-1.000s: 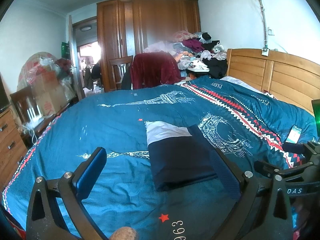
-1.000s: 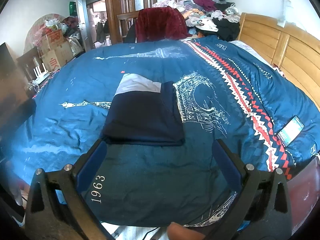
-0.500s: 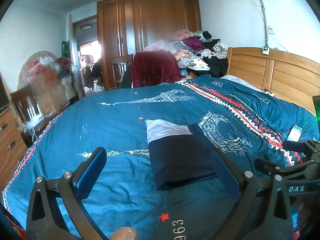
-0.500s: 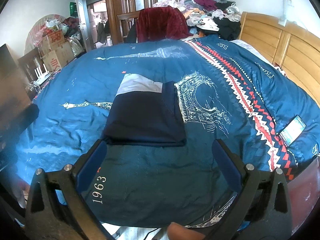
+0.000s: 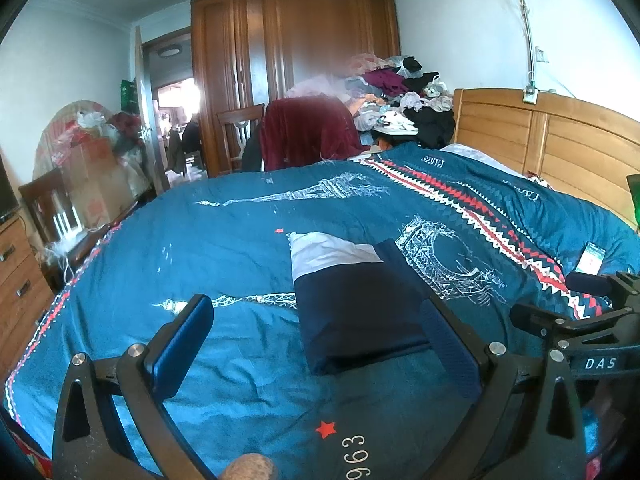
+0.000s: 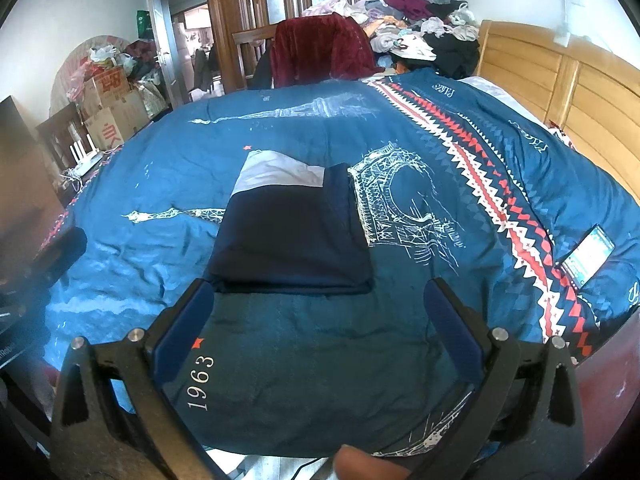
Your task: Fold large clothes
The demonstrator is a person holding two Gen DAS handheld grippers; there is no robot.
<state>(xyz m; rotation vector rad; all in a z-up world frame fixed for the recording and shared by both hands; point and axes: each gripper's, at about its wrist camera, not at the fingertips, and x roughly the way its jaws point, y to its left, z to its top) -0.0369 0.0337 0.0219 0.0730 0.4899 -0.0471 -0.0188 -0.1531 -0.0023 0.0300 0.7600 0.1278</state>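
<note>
A navy garment with a pale grey panel at its far end lies folded into a flat rectangle (image 5: 352, 300) (image 6: 292, 236) on the blue Eiffel-tower bedspread (image 5: 224, 248) (image 6: 400, 80). My left gripper (image 5: 316, 324) hovers open near the bed's front edge, the garment's near end showing between its fingers. In the right wrist view my right gripper (image 6: 316, 304) stands open just short of the garment's near edge, holding nothing. The right gripper's black frame also shows at the right side of the left wrist view.
A phone (image 6: 588, 256) (image 5: 591, 257) lies on the bedspread at the right. The wooden headboard (image 5: 552, 140) runs along the right. Behind the bed stand a wardrobe (image 5: 296, 60), a chair draped in maroon cloth (image 6: 320, 48) and a heap of clothes (image 5: 400, 92). Boxes (image 6: 112, 108) and drawers (image 5: 16, 280) crowd the left.
Both views have drifted slightly, with the garment a touch lower and farther in the frames. Both grippers stay open and the garment has not moved on the bed.
</note>
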